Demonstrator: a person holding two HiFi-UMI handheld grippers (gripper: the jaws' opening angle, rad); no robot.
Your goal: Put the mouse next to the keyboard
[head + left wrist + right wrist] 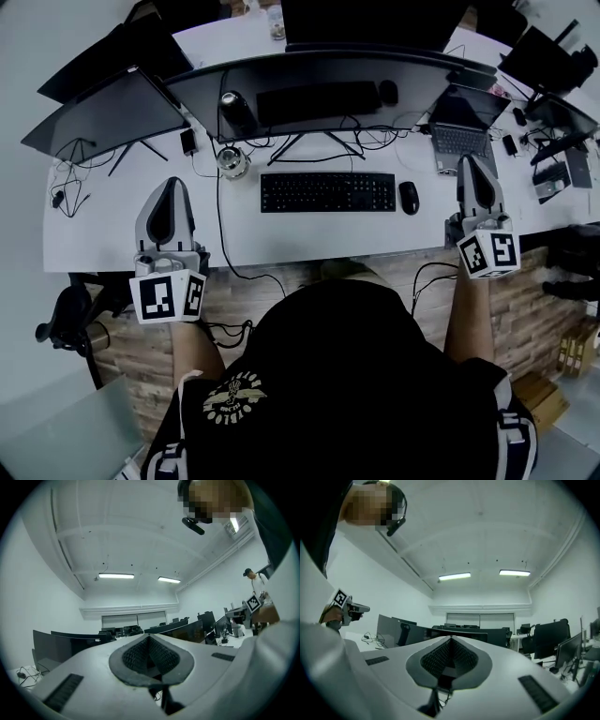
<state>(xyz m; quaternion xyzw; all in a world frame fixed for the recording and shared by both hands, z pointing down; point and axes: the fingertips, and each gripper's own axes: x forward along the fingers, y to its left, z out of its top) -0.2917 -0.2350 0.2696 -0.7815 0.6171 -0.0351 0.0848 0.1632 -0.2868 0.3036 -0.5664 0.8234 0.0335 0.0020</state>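
Observation:
A black keyboard lies in the middle of the white desk. A black mouse sits just right of it, a small gap apart. My left gripper rests near the desk's front left edge, well left of the keyboard, shut and empty. My right gripper stands at the front right, right of the mouse and apart from it, also shut with nothing held. In the left gripper view the left gripper points up at the room, jaws closed together. The right gripper looks the same in its own view.
Curved monitors stand behind the keyboard, with another monitor at the left. An open laptop sits at the right. A dark can, a round cup, a phone and cables lie on the left half.

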